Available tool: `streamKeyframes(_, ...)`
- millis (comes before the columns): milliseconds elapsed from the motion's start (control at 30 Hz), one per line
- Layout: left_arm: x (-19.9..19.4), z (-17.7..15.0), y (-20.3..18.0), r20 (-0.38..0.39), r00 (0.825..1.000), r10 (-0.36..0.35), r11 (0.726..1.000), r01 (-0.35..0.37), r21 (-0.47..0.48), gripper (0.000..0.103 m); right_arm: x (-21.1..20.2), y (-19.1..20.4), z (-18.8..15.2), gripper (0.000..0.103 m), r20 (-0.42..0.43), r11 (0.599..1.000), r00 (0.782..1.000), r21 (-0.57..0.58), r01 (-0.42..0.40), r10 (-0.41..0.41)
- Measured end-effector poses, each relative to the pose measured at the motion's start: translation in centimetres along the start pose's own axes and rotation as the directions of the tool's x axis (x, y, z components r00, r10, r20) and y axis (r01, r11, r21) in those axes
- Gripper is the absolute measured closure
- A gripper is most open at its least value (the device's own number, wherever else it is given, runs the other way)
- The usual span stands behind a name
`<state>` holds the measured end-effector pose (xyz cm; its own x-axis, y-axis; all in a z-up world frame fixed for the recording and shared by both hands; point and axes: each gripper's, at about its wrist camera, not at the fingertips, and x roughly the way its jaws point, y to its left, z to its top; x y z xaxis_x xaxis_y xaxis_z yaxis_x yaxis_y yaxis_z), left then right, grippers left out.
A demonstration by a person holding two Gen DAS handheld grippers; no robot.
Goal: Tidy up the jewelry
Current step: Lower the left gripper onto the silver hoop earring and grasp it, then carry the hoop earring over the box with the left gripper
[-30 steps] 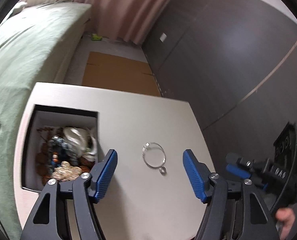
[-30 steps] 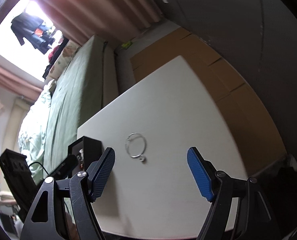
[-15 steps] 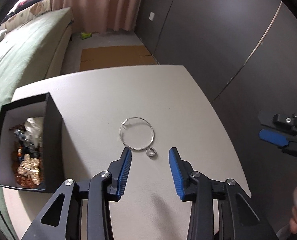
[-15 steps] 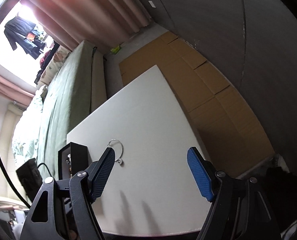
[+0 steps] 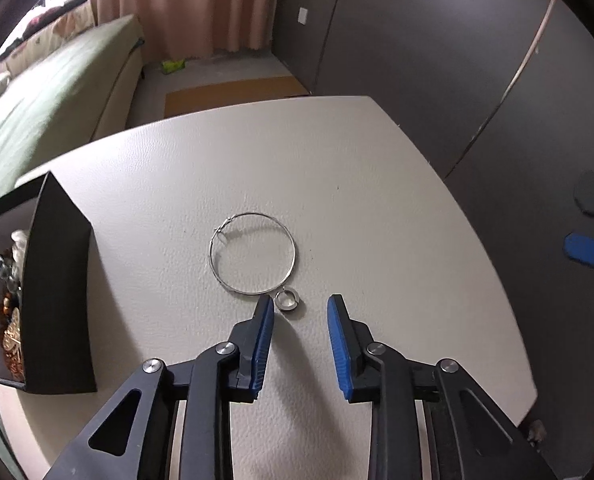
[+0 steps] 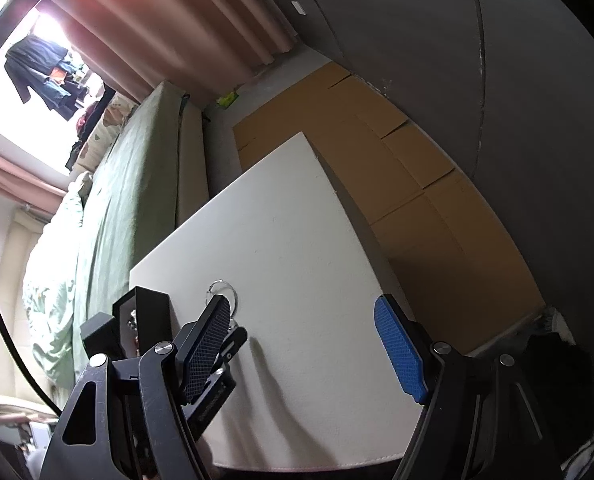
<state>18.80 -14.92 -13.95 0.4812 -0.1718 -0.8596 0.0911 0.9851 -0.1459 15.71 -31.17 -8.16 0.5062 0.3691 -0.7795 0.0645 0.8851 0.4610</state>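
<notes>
So the thin silver bangle (image 5: 253, 254) lies flat mid-table (image 5: 377, 200), and the left gripper (image 5: 300, 307) sits low with its blue pads parted around the little charm (image 5: 287, 300), gripping nothing. The right gripper (image 6: 303, 320) hangs spread wide off to the side, and the black jewelry box (image 5: 57, 292) stands at the table's left edge.

- The place is a bedroom in a home.
- A long bed under a green cover (image 5: 53, 92) runs well off to the left of the left claw (image 5: 300, 307).
- Pink floor-length curtains (image 5: 185, 4) hang far ahead of it.
- Dark clothes on a line (image 6: 41, 72) show in the bright window, up and left of the right claw (image 6: 303, 316).
- Flattened brown cardboard (image 6: 397, 168) covers the floor beyond the white table (image 5: 377, 216).
</notes>
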Motion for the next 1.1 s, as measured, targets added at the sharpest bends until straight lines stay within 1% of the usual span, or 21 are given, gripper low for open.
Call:
streamKeyframes(67, 0.1, 0.2, 0.0, 0.014, 1.000, 0.008, 1.000, -0.008, 0.007, 0.075, 0.0, 0.0, 0.0, 0.028, 0.000, 1.000, 1.000, 0.000, 0.000, 0.000)
streamKeyframes(100, 0.2, 0.2, 0.0, 0.021, 1.000, 0.014, 1.000, -0.014, 0.007, 0.079, 0.0, 0.0, 0.0, 0.028, 0.000, 1.000, 1.000, 0.001, -0.002, 0.002)
streamKeyframes(133, 0.2, 0.2, 0.0, 0.027, 0.999, 0.032, 0.999, -0.033, 0.012, 0.087, 0.0, 0.1, 0.0, 0.028, -0.001, 1.000, 1.000, 0.001, -0.002, 0.002)
streamKeyframes(167, 0.3, 0.2, 0.1, 0.030, 0.998, 0.046, 0.999, -0.047, 0.016, 0.090, 0.0, 0.1, 0.0, 0.028, -0.001, 1.000, 1.000, 0.001, -0.001, 0.001)
streamKeyframes(333, -0.3, 0.2, 1.2, 0.023, 1.000, 0.001, 1.000, -0.001, -0.019, 0.090, 0.3, 0.6, -0.1, 0.028, -0.008, 1.000, 1.000, -0.012, 0.006, -0.006)
streamKeyframes(433, -1.7, 0.8, 2.3, 0.049, 0.999, -0.022, 0.998, 0.024, -0.051, 0.090, 0.9, 1.2, -0.3, 0.028, -0.021, 1.000, 1.000, -0.021, 0.005, -0.005)
streamKeyframes(600, -4.9, 1.7, 5.5, 0.110, 0.992, -0.061, 0.988, 0.075, -0.134, 0.090, 2.2, 2.7, -0.7, 0.028, -0.043, 0.999, 0.999, -0.033, -0.013, 0.012)
streamKeyframes(900, -8.5, 2.3, 10.2, 0.182, 0.980, -0.080, 0.965, 0.121, -0.232, 0.090, 5.3, 7.0, -1.8, 0.028, -0.062, 0.995, 0.997, -0.085, -0.055, 0.050)
streamKeyframes(933, -8.8, 2.3, 10.7, 0.186, 0.979, -0.082, 0.963, 0.126, -0.239, 0.090, 5.7, 7.5, -1.9, 0.029, -0.062, 0.994, 0.997, -0.091, -0.059, 0.054)
streamKeyframes(1100, -9.9, 2.3, 13.0, 0.206, 0.975, -0.087, 0.951, 0.143, -0.275, 0.090, 7.8, 10.0, -2.3, 0.037, -0.078, 0.991, 0.995, -0.119, -0.065, 0.056)
